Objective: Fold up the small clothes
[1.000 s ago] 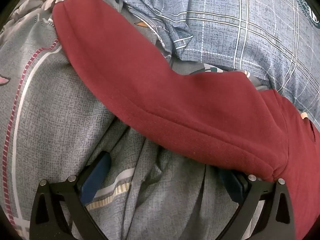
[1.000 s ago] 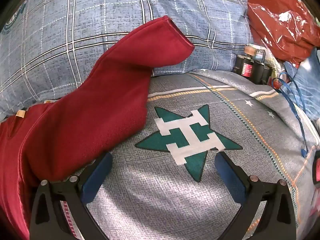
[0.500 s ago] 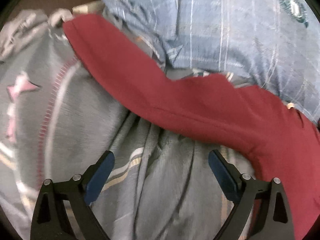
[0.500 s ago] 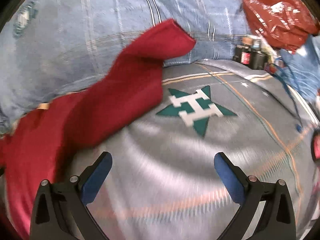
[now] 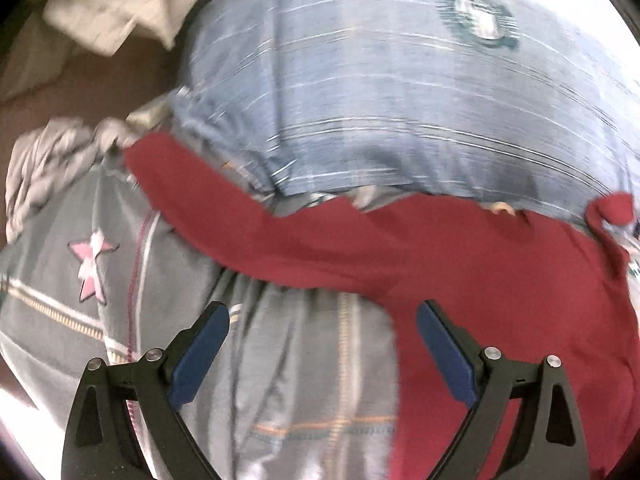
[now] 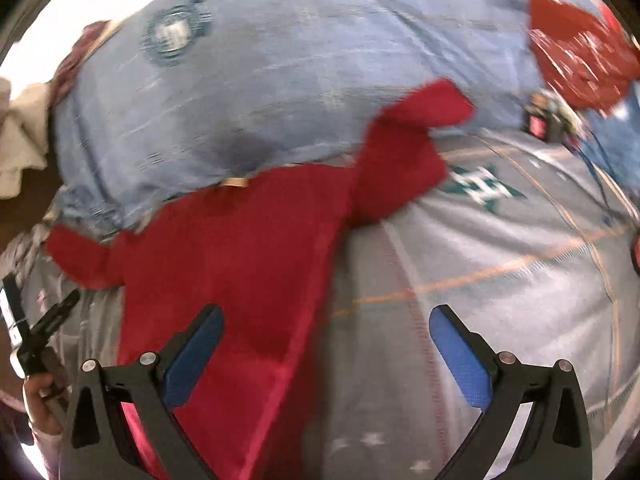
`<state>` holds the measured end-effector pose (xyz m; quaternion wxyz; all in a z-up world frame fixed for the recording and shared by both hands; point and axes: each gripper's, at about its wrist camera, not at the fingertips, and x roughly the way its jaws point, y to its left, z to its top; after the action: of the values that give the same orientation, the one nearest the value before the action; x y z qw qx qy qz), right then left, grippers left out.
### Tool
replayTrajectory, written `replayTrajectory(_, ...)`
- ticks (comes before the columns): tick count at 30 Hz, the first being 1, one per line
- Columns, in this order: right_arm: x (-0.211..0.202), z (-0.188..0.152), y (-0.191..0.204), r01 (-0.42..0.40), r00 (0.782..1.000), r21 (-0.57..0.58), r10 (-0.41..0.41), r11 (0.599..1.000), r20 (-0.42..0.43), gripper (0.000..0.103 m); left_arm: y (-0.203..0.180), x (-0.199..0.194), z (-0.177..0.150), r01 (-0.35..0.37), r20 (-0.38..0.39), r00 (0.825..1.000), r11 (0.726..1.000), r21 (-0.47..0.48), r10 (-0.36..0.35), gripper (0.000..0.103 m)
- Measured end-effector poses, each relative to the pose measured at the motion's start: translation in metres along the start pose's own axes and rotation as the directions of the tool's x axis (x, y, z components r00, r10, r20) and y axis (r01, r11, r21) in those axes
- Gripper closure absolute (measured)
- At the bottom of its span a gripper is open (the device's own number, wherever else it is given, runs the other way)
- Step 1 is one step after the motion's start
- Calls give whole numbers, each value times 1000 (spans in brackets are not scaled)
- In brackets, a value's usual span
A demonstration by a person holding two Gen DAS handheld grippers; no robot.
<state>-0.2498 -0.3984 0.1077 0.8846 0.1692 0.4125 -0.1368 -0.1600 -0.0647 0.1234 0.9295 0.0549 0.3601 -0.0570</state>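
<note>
A dark red long-sleeved top (image 5: 460,264) lies spread on a grey patterned bedsheet (image 5: 292,380), both sleeves stretched out to the sides. It also shows in the right wrist view (image 6: 240,248), where its right sleeve (image 6: 408,144) runs up against a pillow. My left gripper (image 5: 322,348) is open and empty, above the sheet by the top's left side. My right gripper (image 6: 326,354) is open and empty, above the top's right edge. The left gripper (image 6: 44,332) shows at the left edge of the right wrist view. Both views are blurred.
A blue checked pillow (image 5: 400,92) lies behind the top, also in the right wrist view (image 6: 280,64). Beige cloth (image 5: 108,12) lies at far left. A red plastic bag (image 6: 576,44) and dark bottles (image 6: 540,124) stand at far right.
Both grippers have pulled back and up from the sleeves. The whole top now shows, with each sleeve left lying stretched out.
</note>
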Motion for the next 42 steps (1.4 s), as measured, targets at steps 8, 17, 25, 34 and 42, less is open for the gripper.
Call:
replayTrajectory(8,5,10,80,19,997,-165,-6,986,79,0,-34,-27,1,133,-16,991,990,51,-132,8)
replayTrajectory(17,10,10,106,-35,997,-182,46,983,55,0,-36,-14,19,154,-31,988,985,82,-152,8)
replayTrajectory(25,3,21,133,-126,991,-196,132,972,20,0,-33,15,22,131,-49,991,990,49,-128,8)
replayTrajectory(34,23,60,147,-159,986,-170,164,972,11,0,-21,48,25,101,-58,993,995,7,-100,8)
replayTrajectory(42,90,64,160,-164,986,-173,156,971,-56,0,-13,78,23,39,-69,997,999,9,-38,8)
